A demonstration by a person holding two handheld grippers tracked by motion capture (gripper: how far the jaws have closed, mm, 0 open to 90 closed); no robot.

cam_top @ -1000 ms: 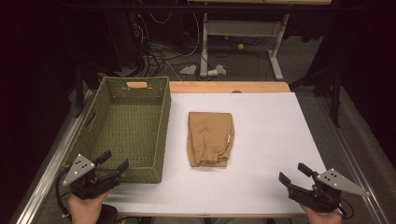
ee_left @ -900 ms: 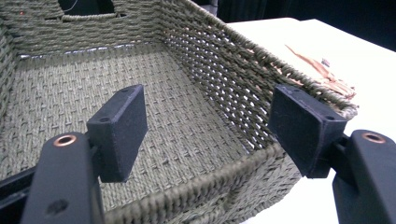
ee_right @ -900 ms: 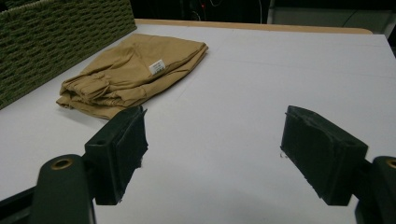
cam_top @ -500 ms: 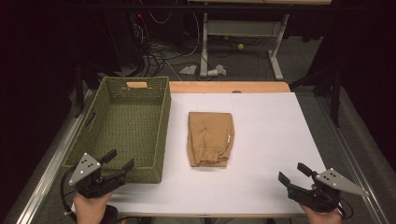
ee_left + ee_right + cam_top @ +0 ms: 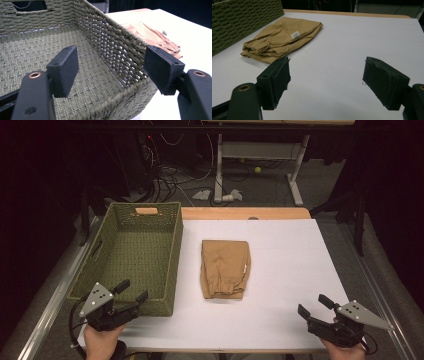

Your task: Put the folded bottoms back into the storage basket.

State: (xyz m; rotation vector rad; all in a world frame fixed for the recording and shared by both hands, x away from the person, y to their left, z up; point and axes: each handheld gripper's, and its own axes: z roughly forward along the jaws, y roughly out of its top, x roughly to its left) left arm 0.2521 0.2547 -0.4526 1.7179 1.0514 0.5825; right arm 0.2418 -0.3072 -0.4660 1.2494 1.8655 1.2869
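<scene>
Open claw (image 5: 111,72) over woven basket (image 5: 100,82) corner

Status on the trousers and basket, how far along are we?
Done: little. The folded tan trousers lie on the white table, beside the green basket, which holds nothing.
In hand: nothing. The left claw hovers open over the basket's near corner; the right claw is open above bare table, apart from the cloth.
Left, probably: grasp the trousers and put them in the basket.

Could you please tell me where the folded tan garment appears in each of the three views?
High view: garment at the centre of the white table, right of the basket.
Left gripper view: garment at upper right, beyond the basket's wall.
Right gripper view: garment at upper left.
Shared landmark: the basket.
</scene>
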